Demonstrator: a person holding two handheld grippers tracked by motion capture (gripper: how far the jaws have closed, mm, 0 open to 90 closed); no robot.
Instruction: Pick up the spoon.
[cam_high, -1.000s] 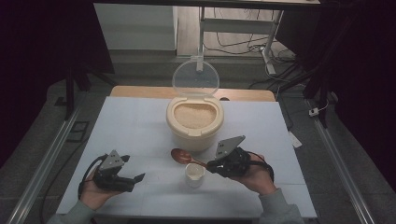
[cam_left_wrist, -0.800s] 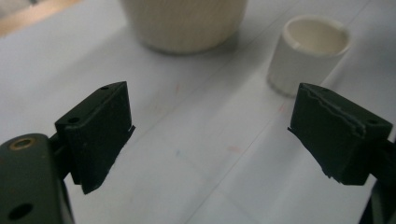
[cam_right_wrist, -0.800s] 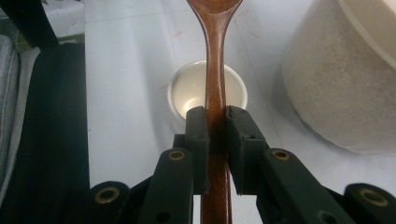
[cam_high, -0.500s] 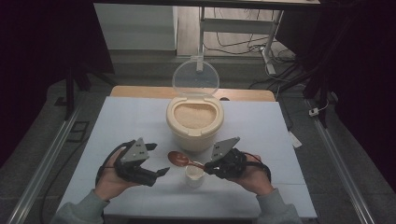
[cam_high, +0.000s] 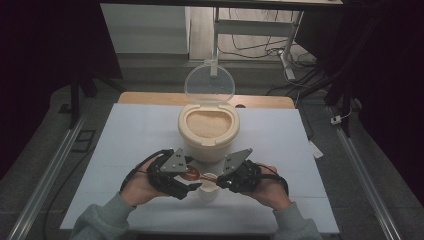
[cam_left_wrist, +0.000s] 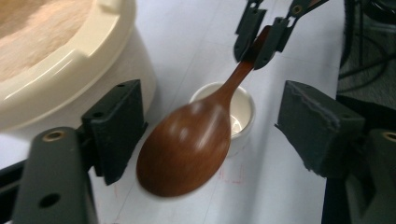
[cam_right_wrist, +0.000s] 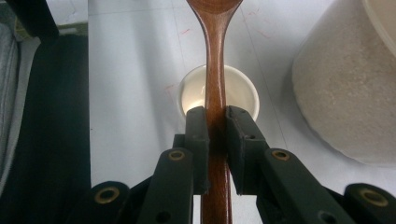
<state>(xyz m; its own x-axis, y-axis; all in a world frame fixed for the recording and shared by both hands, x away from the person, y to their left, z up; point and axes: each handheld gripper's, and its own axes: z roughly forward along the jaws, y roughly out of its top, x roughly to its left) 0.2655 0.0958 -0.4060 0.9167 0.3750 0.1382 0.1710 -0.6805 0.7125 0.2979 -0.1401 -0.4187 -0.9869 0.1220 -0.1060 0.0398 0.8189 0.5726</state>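
Observation:
A brown wooden spoon (cam_left_wrist: 187, 144) hangs level over a small white cup (cam_left_wrist: 239, 112) on the white table. My right gripper (cam_right_wrist: 216, 117) is shut on the spoon's handle (cam_right_wrist: 215, 70), just above the cup (cam_right_wrist: 219, 93). My left gripper (cam_high: 189, 181) has come in from the left, and its jaws stand on either side of the spoon's bowl (cam_high: 191, 175). They have just been closing, but a gap still shows on both sides and the pads (cam_left_wrist: 116, 128) do not touch the wood. A cream container of rice (cam_high: 208, 127) stands right behind, its clear lid (cam_high: 209, 84) raised.
The rice container's wall (cam_right_wrist: 341, 98) is close beside the spoon and cup. The white table top (cam_high: 135, 135) has bare room to the left and right. Metal rails (cam_high: 47, 175) run along both sides, and cables lie on the floor beyond the far edge.
My left hand has moved right and up from the table's front left to the spoon, so its jaws now stand around the spoon's bowl. The right hand and the spoon have stayed put.

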